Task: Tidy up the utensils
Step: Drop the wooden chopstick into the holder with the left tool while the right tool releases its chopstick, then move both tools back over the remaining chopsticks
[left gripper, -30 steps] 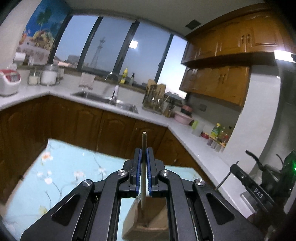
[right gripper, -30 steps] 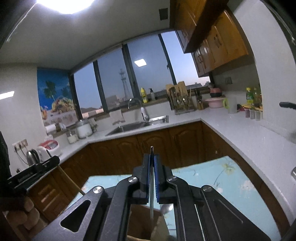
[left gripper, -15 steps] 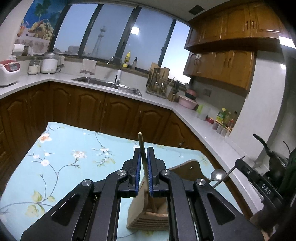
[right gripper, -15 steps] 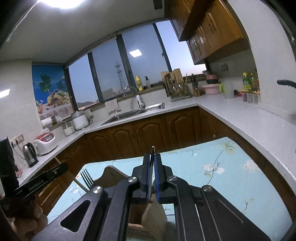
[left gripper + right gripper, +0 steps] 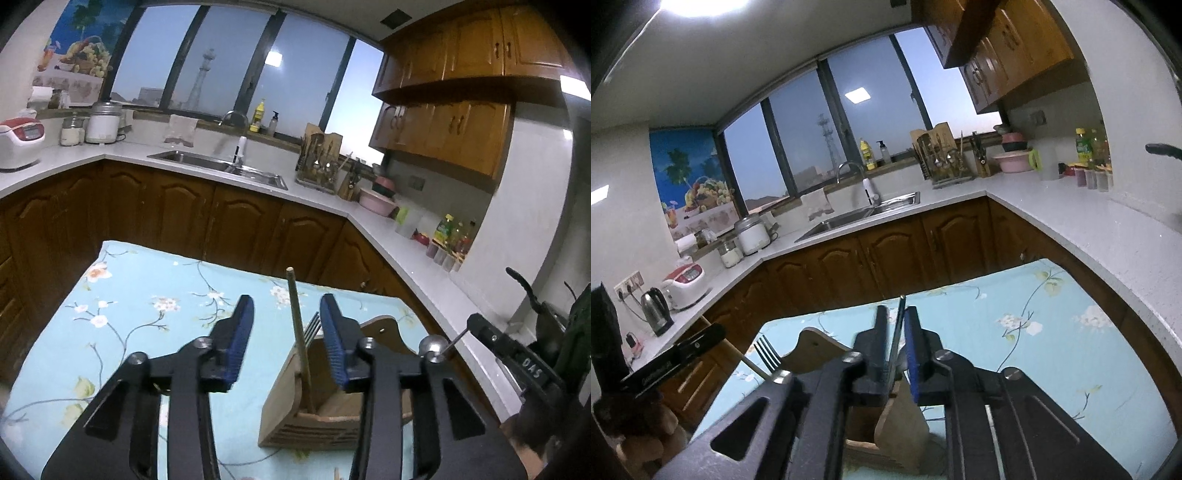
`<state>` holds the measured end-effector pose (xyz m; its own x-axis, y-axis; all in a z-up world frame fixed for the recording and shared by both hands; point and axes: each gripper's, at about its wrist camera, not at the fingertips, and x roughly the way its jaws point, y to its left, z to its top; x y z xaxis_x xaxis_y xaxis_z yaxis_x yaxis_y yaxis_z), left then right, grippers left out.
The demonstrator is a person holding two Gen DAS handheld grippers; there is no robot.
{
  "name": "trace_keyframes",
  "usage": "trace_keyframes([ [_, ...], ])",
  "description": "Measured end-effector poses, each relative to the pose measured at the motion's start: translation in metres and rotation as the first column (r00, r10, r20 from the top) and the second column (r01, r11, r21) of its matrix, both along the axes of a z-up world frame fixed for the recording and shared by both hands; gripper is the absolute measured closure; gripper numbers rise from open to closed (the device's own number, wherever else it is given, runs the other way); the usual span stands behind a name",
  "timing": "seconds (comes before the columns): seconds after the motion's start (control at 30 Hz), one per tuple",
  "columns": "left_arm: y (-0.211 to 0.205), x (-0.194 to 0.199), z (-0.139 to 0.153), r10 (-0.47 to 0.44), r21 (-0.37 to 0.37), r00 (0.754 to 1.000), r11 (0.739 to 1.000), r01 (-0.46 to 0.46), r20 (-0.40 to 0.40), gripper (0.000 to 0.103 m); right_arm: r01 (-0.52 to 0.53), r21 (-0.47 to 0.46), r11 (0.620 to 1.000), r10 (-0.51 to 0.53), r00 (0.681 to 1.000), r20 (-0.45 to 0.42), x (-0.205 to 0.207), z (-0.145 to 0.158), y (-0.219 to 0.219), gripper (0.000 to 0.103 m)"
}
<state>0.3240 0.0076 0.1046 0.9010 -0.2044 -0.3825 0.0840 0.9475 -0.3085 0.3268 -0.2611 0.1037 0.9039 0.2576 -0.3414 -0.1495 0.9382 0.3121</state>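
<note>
While both jaws are opening, the left hand-held gripper [image 5: 287, 325] stands spread, its blue pads well apart on either side of a thin wooden stick [image 5: 300, 332] that rises upright from the wooden utensil holder [image 5: 325, 413], with neither pad touching it. Fork tines [image 5: 313, 325] show just beside the stick, behind the right pad. The holder sits on a surface covered with a light blue floral cloth [image 5: 140, 314], close to its right-hand edge. At the right of this view the other tool appears, with a round metal spoon bowl [image 5: 431, 345] in front of it. In the right wrist view, the right hand-held gripper [image 5: 895, 332] has its jaws parted only narrowly, and a slim dark handle [image 5: 898, 325] stands between the pads, leaning slightly; whether a pad still touches it cannot be told. Below the jaws the holder's wooden divider [image 5: 901, 417] is seen, and its curved back panel [image 5: 816, 343] rises to the left. A fork [image 5: 767, 354] stands there with tines upward, next to the left tool's black finger [image 5: 676, 360]. Dark wooden cabinets [image 5: 905, 251] and a pale kitchen worktop with a steel sink [image 5: 864, 214] lie beyond.
</note>
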Motion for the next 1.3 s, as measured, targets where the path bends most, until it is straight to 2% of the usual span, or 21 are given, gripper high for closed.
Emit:
trace_keyframes([
  [0.03, 0.002, -0.004, 0.001, 0.001, -0.004, 1.000, 1.000, -0.001, 0.001, 0.054, -0.002, 0.014, 1.000, 0.002, 1.000, 0.002, -0.002, 0.001, -0.002, 0.062],
  [0.07, 0.005, -0.008, 0.001, 0.006, -0.006, 1.000, 1.000, -0.006, 0.001, 0.049, -0.003, 0.028, 1.000, 0.003, 1.000, 0.005, -0.004, 0.002, -0.004, 0.048],
  [0.13, 0.011, -0.018, 0.001, 0.028, -0.004, 1.000, 1.000, -0.028, 0.000, 0.032, -0.006, 0.060, 0.998, 0.004, 1.000, 0.024, -0.014, 0.008, -0.010, 0.043],
  [0.2, 0.017, -0.028, 0.000, 0.049, -0.011, 0.999, 0.999, -0.049, -0.011, 0.022, -0.009, 0.074, 0.997, 0.006, 0.999, 0.038, -0.025, 0.012, -0.013, 0.022],
  [0.3, 0.028, -0.048, -0.005, 0.064, -0.048, 0.997, 0.997, -0.066, -0.031, 0.017, -0.007, 0.095, 0.995, 0.000, 0.997, 0.072, -0.050, 0.018, -0.021, 0.006],
  [0.4, 0.030, -0.069, -0.012, 0.045, -0.058, 0.997, 0.997, -0.048, -0.055, 0.015, 0.000, 0.078, 0.997, -0.007, 0.997, 0.082, -0.071, 0.020, -0.024, 0.003],
  [0.57, 0.027, -0.108, -0.022, 0.024, -0.015, 0.997, 1.000, -0.025, -0.070, 0.013, -0.003, 0.058, 0.998, -0.001, 0.997, 0.080, -0.112, 0.011, -0.029, 0.001],
  [0.83, 0.020, -0.158, -0.049, -0.004, 0.005, 0.994, 1.000, 0.005, -0.111, 0.009, 0.018, -0.023, 1.000, -0.018, 1.000, 0.018, -0.167, -0.022, -0.033, 0.001],
  [1.1, 0.013, -0.186, -0.077, -0.032, 0.008, 0.985, 0.999, 0.033, -0.170, 0.009, 0.038, -0.058, 0.998, -0.041, 0.998, -0.051, -0.206, -0.058, -0.038, 0.001],
  [1.3, 0.006, -0.195, -0.089, -0.038, 0.017, 0.979, 0.999, 0.043, -0.200, 0.009, 0.041, -0.084, 0.996, -0.050, 0.993, -0.105, -0.217, -0.079, -0.040, 0.001],
])
